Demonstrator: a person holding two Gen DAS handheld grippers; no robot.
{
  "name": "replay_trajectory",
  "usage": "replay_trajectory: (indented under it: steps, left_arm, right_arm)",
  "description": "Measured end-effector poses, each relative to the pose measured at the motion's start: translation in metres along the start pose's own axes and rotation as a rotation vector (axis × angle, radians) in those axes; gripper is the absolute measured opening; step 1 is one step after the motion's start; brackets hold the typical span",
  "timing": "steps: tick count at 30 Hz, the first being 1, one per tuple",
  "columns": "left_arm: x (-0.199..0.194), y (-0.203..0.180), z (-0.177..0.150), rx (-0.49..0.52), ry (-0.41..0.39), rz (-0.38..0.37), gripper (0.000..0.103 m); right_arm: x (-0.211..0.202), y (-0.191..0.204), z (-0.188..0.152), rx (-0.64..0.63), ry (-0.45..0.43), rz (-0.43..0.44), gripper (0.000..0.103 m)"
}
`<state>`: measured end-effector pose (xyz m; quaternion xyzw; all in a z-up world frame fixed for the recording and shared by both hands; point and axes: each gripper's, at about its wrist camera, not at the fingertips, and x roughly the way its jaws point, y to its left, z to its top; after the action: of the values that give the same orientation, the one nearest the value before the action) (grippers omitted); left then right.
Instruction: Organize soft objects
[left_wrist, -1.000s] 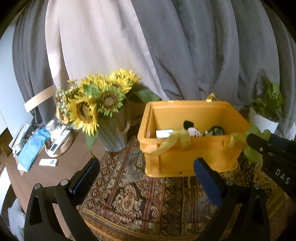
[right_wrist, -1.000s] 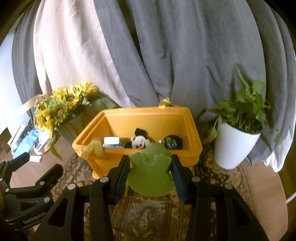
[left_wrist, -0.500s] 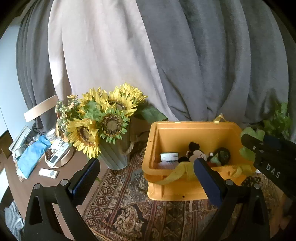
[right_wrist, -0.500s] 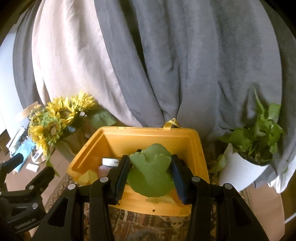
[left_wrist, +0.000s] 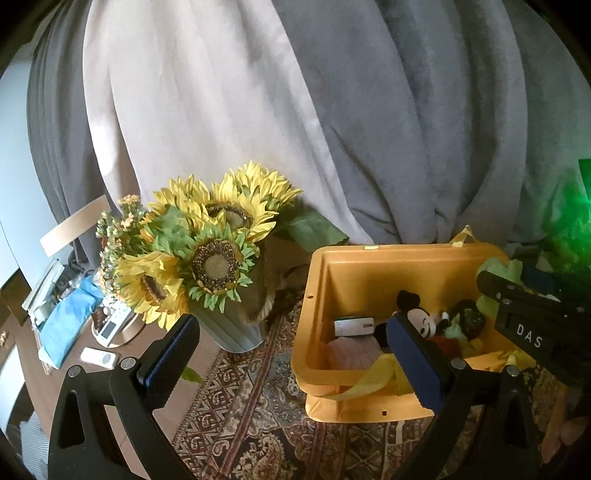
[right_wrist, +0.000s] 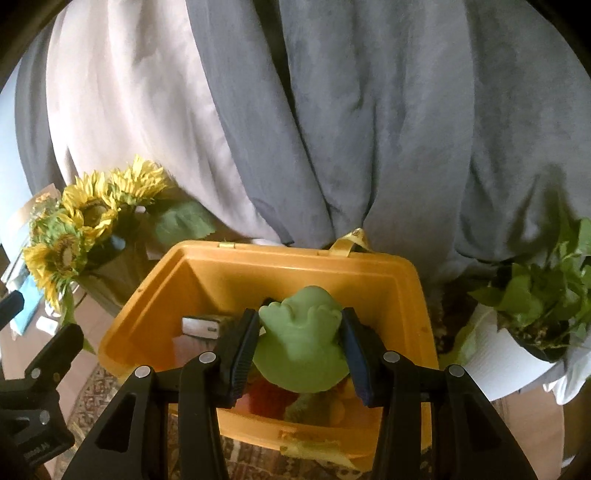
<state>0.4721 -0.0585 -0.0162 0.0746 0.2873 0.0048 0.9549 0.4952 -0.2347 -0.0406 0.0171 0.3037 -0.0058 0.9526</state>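
My right gripper (right_wrist: 300, 332) is shut on a green soft toy (right_wrist: 301, 350) and holds it over the open yellow bin (right_wrist: 288, 258). The bin also shows in the left wrist view (left_wrist: 369, 254), holding a Mickey plush (left_wrist: 421, 319), a white box (left_wrist: 352, 326), a dark green toy (left_wrist: 467, 319) and other soft things. My left gripper (left_wrist: 291, 347) is open and empty, to the left of the bin and in front of it. The right gripper shows at the right edge of the left wrist view (left_wrist: 532, 325).
A vase of sunflowers (left_wrist: 207, 254) stands left of the bin on a patterned rug (left_wrist: 251, 413). A potted plant (right_wrist: 532, 310) stands to the right. Grey and beige curtains (right_wrist: 332, 129) hang behind. Small items and a blue cloth (left_wrist: 66, 325) lie on the wooden surface at far left.
My right gripper has moved forward with the green toy, from in front of the bin to over its inside. The left gripper has risen and stays open.
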Motion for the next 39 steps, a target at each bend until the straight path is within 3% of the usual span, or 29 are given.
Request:
replay_trajectory:
  steps: [11, 14, 28, 34, 39]
  left_arm:
    - [0.009, 0.01, -0.002, -0.028, 0.016, -0.008, 0.103]
    - [0.003, 0.014, -0.003, -0.033, 0.009, -0.025, 0.103]
    - [-0.068, 0.042, -0.026, 0.003, -0.077, -0.135, 0.103]
    - [-0.104, 0.054, -0.049, 0.02, -0.106, -0.183, 0.103]
    - [-0.127, 0.06, -0.062, 0.025, -0.119, -0.219, 0.103]
  right_arm:
    - [-0.004, 0.007, -0.006, 0.007, 0.019, -0.044, 0.055]
    - [-0.015, 0.009, -0.014, 0.031, 0.019, -0.056, 0.064]
    - [-0.121, 0.033, -0.058, 0.145, -0.06, -0.145, 0.082]
    - [-0.17, 0.049, -0.083, 0.141, -0.113, -0.221, 0.082]
    - [-0.201, 0.058, -0.1, 0.138, -0.134, -0.233, 0.082]
